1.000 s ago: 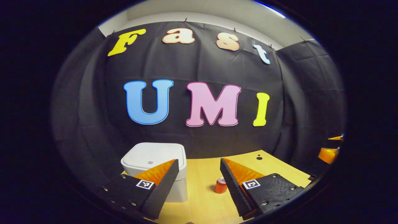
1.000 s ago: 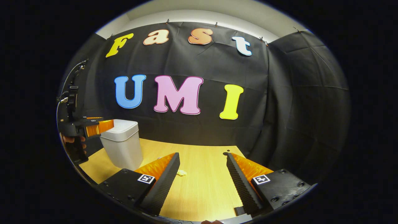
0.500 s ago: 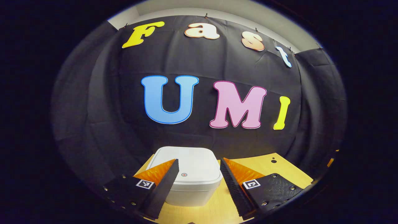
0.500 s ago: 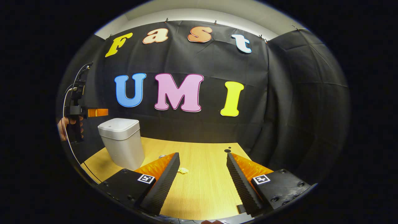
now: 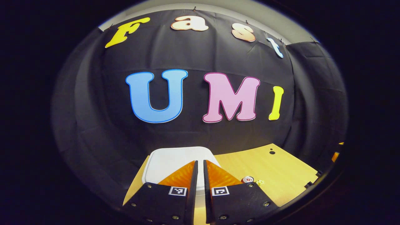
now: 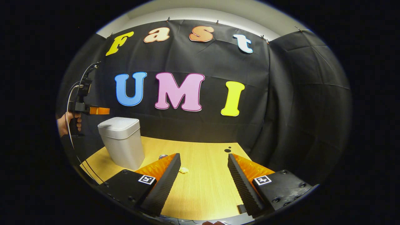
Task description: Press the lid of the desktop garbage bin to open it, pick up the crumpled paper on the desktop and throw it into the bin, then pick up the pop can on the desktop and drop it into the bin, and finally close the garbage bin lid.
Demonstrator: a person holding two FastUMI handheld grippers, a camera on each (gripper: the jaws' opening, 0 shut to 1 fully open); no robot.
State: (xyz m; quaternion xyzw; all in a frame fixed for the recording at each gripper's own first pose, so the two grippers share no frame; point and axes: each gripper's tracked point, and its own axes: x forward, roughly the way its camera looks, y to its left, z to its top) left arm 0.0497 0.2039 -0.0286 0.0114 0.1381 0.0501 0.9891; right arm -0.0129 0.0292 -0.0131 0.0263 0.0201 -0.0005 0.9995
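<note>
The white bin (image 6: 120,142) stands with its lid down at the table's left rear. Its lid (image 5: 170,161) lies just beyond and below my left gripper (image 5: 200,163), which is shut with nothing between its fingers. In the right gripper view that left gripper (image 6: 99,110), held by a hand (image 6: 66,122), hovers a little above the lid's left side and clear of it. The pop can (image 5: 248,179) stands right of the bin with the crumpled paper (image 5: 259,181) beside it. My right gripper (image 6: 203,157) is open over the table, the paper (image 6: 183,170) lying by its left finger and the can top (image 6: 162,156) peeking behind it.
The wooden table (image 6: 206,187) stretches back to the black cloth wall. A small dark hole (image 6: 227,150) sits near its far right corner. A cable (image 6: 72,147) hangs from the left gripper down past the table's left edge.
My left gripper has gone from open to shut and now points over the bin lid from slightly higher. The right gripper has barely moved.
</note>
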